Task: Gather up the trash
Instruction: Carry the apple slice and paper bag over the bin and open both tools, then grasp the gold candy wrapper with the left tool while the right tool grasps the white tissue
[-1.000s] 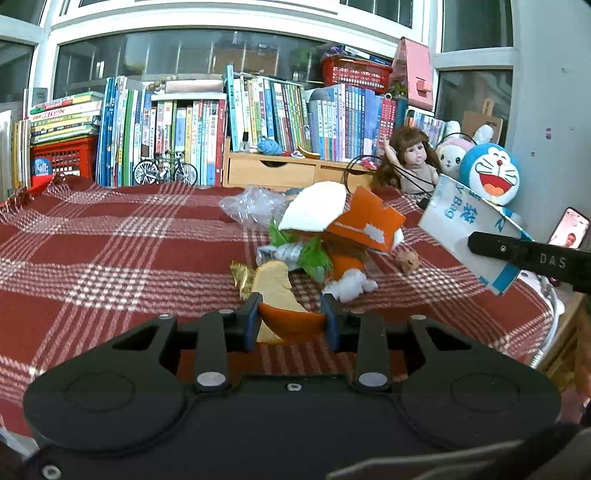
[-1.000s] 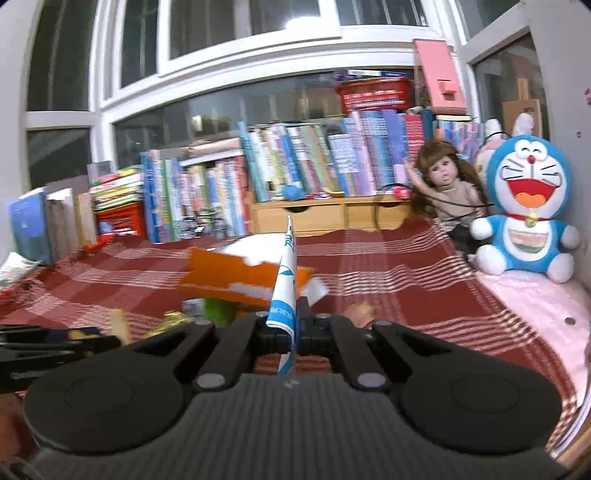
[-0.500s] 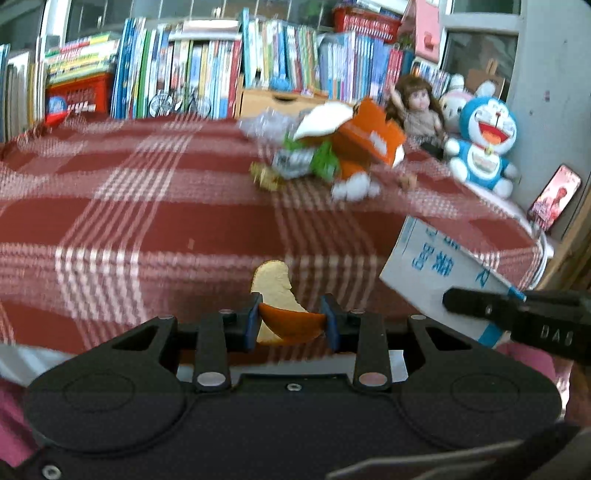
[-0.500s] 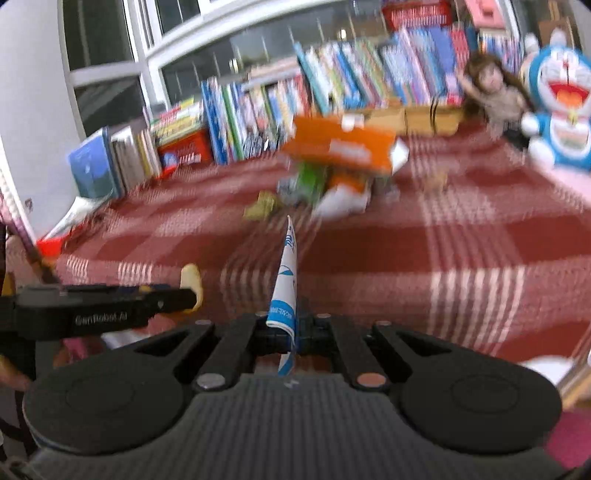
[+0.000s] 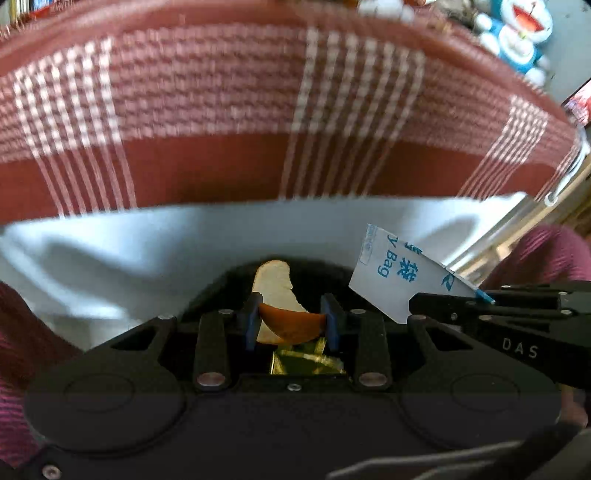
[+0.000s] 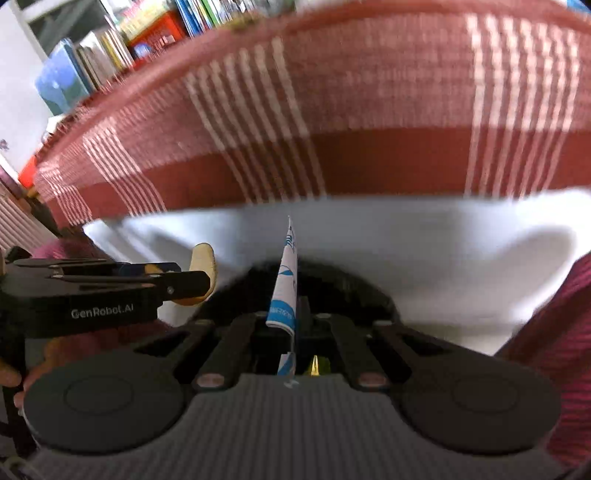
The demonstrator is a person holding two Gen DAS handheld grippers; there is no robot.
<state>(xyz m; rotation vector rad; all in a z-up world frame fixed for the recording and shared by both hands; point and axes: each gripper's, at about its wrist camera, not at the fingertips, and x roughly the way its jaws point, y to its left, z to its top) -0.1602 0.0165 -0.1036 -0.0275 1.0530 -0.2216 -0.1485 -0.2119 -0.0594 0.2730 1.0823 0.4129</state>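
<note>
Left gripper (image 5: pixel 291 325): tipped steeply down, past the table edge; blue pads squeezed on an orange peel (image 5: pixel 284 321), pale side up.
Right gripper (image 6: pixel 293 321): also tipped down, just beside the left one; nearly closed, pinching a thin white-and-blue paper bag (image 6: pixel 286 291) standing on its edge.
Under both: dark round opening (image 5: pixel 314 269) w/ a white bag liner (image 5: pixel 147 240) around it; gold wrapper (image 5: pixel 306 362) seen low btwn the left fingers.
Tablecloth (image 5: pixel 221 110): red w/ white checks, hanging above, blurry.
Background: blue cat toy (image 5: pixel 521 29) top right, books (image 6: pixel 92 62) top left.
</note>
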